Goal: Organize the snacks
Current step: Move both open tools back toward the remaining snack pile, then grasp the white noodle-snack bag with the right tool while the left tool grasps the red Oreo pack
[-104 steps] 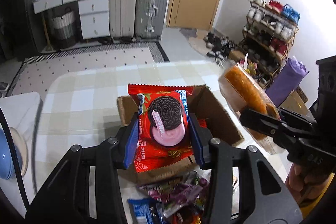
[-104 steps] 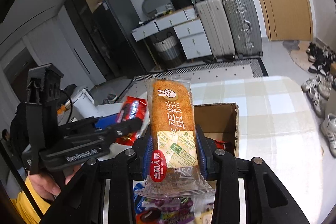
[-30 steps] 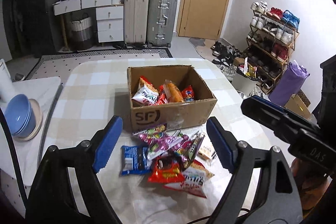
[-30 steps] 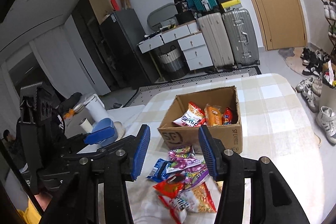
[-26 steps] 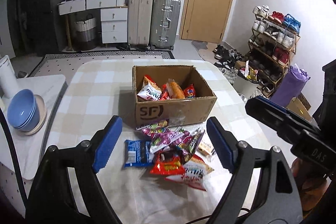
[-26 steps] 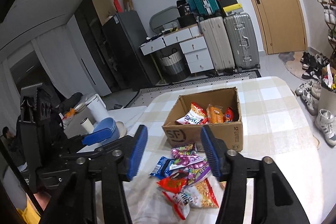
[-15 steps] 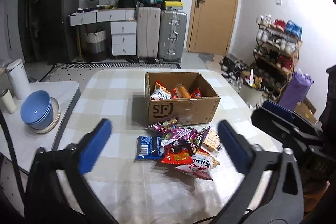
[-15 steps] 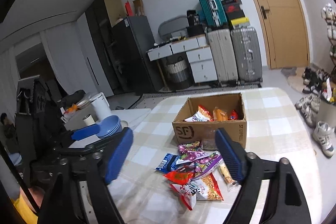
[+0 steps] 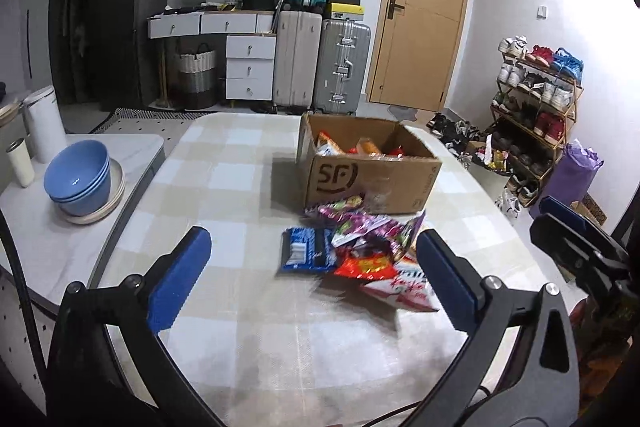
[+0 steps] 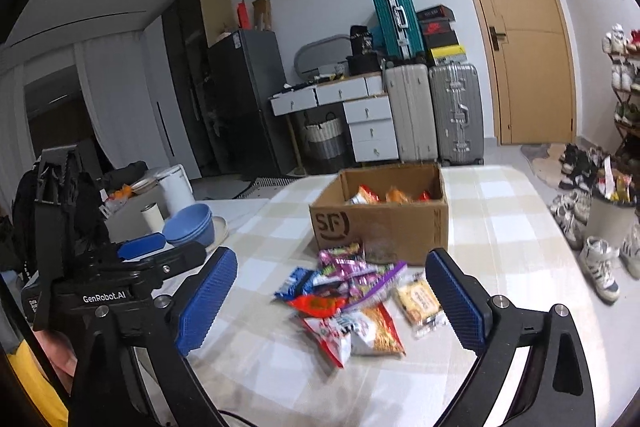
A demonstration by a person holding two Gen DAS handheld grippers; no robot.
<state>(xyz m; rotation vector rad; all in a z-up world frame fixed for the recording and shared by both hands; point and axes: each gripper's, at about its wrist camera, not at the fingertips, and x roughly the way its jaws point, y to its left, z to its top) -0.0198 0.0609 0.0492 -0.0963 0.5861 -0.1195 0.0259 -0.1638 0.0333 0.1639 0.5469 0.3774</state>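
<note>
A brown cardboard box (image 9: 372,179) marked SF stands on the checked table (image 9: 224,167) and holds several snack packs (image 9: 362,146). A loose pile of snack packs (image 9: 360,251) lies in front of it, among them a blue pack (image 9: 306,254). My left gripper (image 9: 316,277) is open and empty, held back above the near table. In the right wrist view the box (image 10: 384,223) and the pile (image 10: 352,299) show too. My right gripper (image 10: 330,297) is open and empty, also held back from the pile.
Blue bowls (image 9: 78,179) on a plate, a white kettle (image 9: 42,123) and a cup stand on a side surface at left. Suitcases (image 9: 320,63), drawers and a door are at the back. A shoe rack (image 9: 536,107) is at right.
Both grippers let go of their snacks into the box, then opened wide and pulled back and up from the table. The box and pile now look farther away.
</note>
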